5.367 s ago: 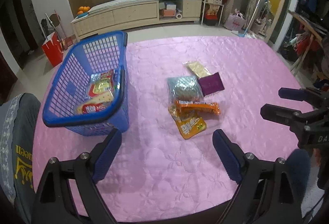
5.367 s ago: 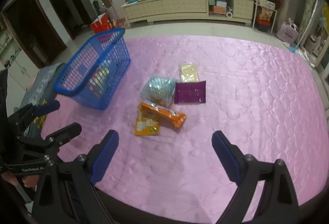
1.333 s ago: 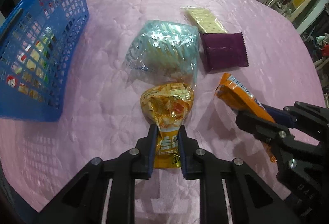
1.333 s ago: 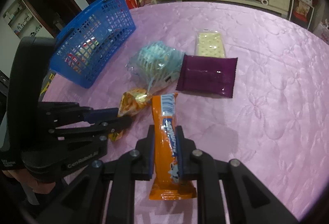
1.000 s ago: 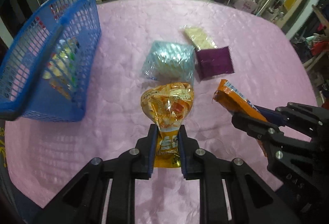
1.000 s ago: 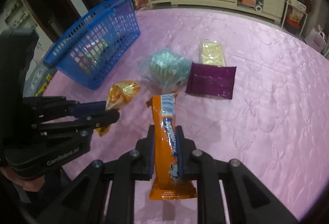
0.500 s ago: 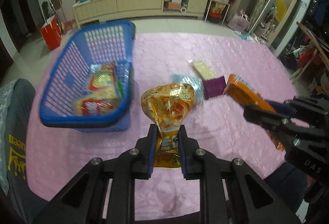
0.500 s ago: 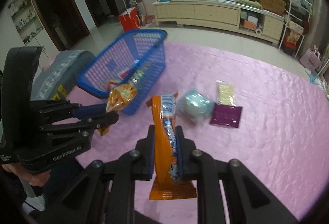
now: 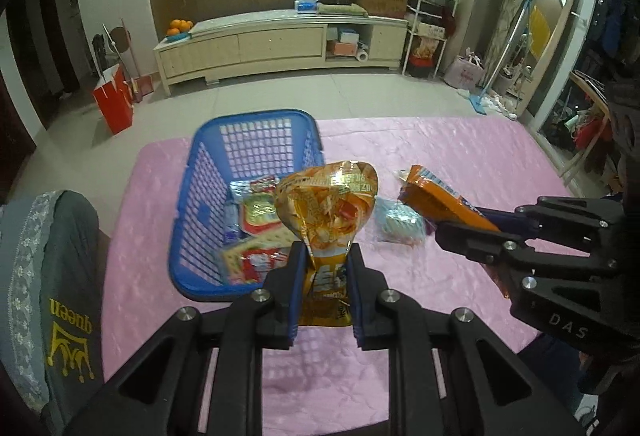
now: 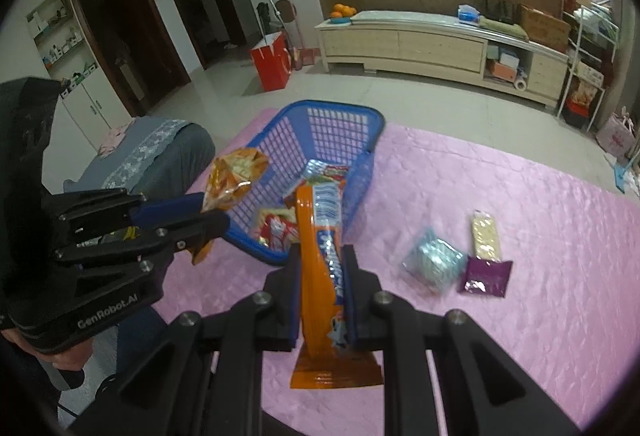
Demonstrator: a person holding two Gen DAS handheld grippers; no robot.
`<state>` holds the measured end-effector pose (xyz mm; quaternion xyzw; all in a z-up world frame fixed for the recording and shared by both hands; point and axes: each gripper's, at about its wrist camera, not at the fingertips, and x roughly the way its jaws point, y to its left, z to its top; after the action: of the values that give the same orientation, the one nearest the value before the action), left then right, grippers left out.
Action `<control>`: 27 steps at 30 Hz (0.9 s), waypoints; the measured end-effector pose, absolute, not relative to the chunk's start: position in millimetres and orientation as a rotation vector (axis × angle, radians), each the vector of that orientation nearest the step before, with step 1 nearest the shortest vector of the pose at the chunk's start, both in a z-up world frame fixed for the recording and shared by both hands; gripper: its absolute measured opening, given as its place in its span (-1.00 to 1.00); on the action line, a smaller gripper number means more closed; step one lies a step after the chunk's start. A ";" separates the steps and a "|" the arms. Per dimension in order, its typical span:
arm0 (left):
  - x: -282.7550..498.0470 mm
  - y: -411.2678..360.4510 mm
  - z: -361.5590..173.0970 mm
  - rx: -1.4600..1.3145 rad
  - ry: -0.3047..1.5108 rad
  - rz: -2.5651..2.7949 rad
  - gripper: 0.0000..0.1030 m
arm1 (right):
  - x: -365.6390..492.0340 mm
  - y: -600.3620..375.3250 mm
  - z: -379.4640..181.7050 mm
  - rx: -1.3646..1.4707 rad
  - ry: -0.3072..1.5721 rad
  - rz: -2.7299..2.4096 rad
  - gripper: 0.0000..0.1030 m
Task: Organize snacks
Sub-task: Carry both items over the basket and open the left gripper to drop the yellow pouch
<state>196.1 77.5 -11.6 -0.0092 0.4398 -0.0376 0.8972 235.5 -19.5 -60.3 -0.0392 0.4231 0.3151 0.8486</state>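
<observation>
Two grippers are each clamped on a snack: the left gripper (image 9: 323,268) pinches a crinkled yellow-orange foil snack bag (image 9: 328,204), the right gripper (image 10: 322,276) a long orange wrapped bar (image 10: 320,232). Both hang by the blue plastic mesh basket (image 9: 192,220) on the pink quilted table (image 9: 460,156). Only the right wrist view clearly shows the purple packet (image 10: 485,278), pale cracker pack (image 10: 485,238) and light-blue bag (image 10: 434,263); in the left view the bar hides the purple one.

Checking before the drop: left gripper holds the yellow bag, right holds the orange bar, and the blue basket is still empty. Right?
Not quite. The basket is not empty: the left wrist view shows several snack packets lying in it. The rest stands: the left gripper is shut on the yellow bag, and the right gripper is shut on the orange bar.
</observation>
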 end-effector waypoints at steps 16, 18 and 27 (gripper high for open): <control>245.3 136.5 -53.4 -0.041 0.986 -0.033 -0.64 | 281.6 49.0 -96.4 -0.095 0.998 0.691 -0.58; 251.7 139.8 -60.9 -0.042 1.002 -0.030 -0.64 | 287.9 54.9 -101.0 -0.098 1.008 0.692 -0.58; 286.8 155.7 -73.2 -0.013 0.993 -0.013 -0.45 | 302.4 62.1 -112.8 -0.115 1.030 0.686 -0.58</control>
<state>286.8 155.7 -73.2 -0.0064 0.4764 -0.0063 0.8792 302.4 62.1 -112.8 -0.0537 0.4823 0.3216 0.8131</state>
